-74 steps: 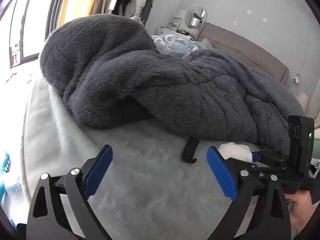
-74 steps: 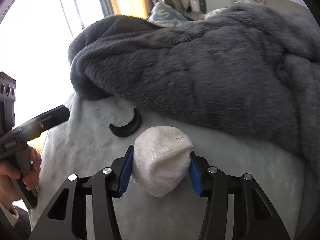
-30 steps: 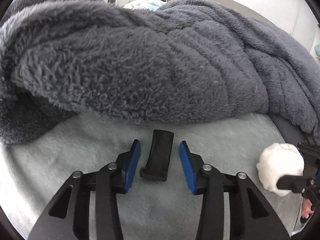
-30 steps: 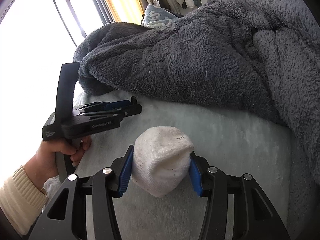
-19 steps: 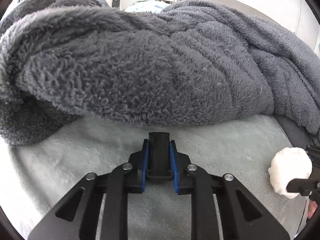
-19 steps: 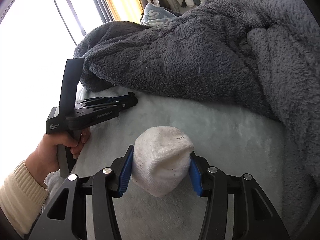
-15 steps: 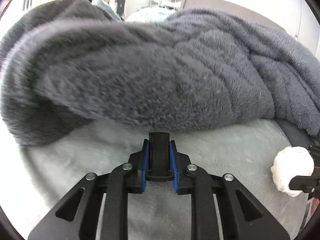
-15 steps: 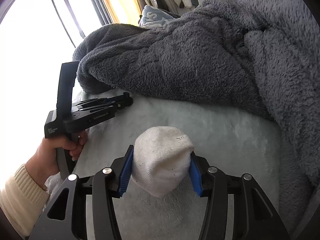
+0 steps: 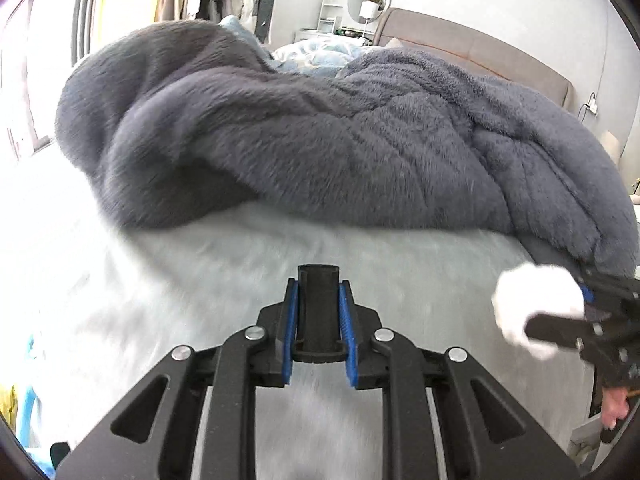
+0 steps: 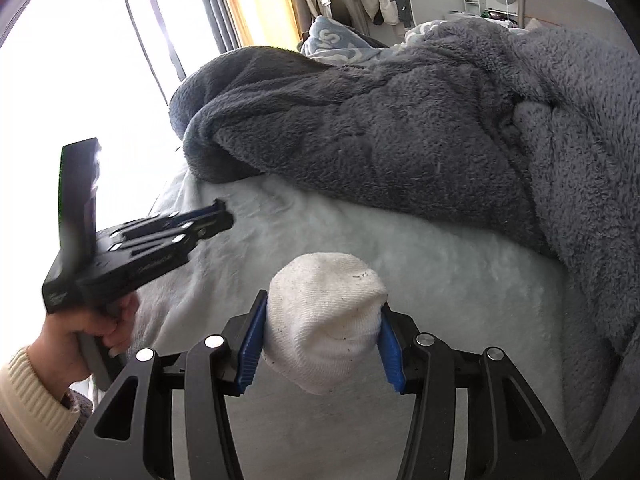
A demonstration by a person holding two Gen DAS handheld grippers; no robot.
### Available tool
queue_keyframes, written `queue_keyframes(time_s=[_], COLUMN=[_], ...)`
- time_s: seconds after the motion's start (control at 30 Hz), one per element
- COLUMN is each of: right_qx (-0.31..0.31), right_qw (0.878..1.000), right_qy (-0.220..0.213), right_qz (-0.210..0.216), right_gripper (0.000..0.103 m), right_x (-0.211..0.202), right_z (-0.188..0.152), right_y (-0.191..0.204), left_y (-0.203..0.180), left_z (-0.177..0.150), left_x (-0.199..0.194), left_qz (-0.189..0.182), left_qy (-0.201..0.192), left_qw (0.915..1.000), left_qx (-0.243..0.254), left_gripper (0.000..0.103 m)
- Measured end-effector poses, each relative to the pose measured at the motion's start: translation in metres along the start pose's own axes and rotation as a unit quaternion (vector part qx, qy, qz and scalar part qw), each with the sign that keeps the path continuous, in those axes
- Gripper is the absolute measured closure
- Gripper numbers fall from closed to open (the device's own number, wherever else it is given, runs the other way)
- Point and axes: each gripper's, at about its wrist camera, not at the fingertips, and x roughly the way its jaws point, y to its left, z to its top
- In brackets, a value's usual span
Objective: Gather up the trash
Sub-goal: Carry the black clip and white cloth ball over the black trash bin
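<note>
Two tools, both loaded. Within the last second the left tool (image 9: 319,322) closed its blue pads on the curved black plastic piece (image 9: 319,304) that had been lying loose on the pale bed sheet (image 9: 224,272); it now holds it narrowly, and the piece looks clear of the sheet. The right tool (image 10: 322,334) keeps its grip on the balled white sock (image 10: 326,320), as before, just above the bed. Behind both lies the heaped grey fleece blanket (image 9: 340,140). With each tool full, the pick-up here looks finished; carrying both items to a bin, none of which shows, seems next.
</note>
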Motion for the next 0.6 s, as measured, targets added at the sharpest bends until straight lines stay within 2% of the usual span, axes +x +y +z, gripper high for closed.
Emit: queue_keyframes(time_s=[0.23,0.37,0.6], right_qx=[0.031,0.024,0.016], right_qw=[0.999,1.000,0.999], right_qy=[-0.006,0.000,0.014], right_qz=[0.018,0.020,0.027], right_gripper=[0.052,0.052,0.052], right_x=[-0.008,-0.005,0.005], right_z=[0.001,0.003,-0.003], right_y=[0.018,0.035,0.065], left_y=[0.027,0.048,0.079], left_z=[-0.038,-0.054,-0.082], left_x=[-0.043,-0.072,-0.104], left_qz=[0.026,0.044,0.078], left_qy=[0.016,0.012,0.027], left_qw=[0.9993,0.9981,0.9947], left_qx=[-0.019,-0.041,-0.062], left_gripper=[0.082,0.082,0.082])
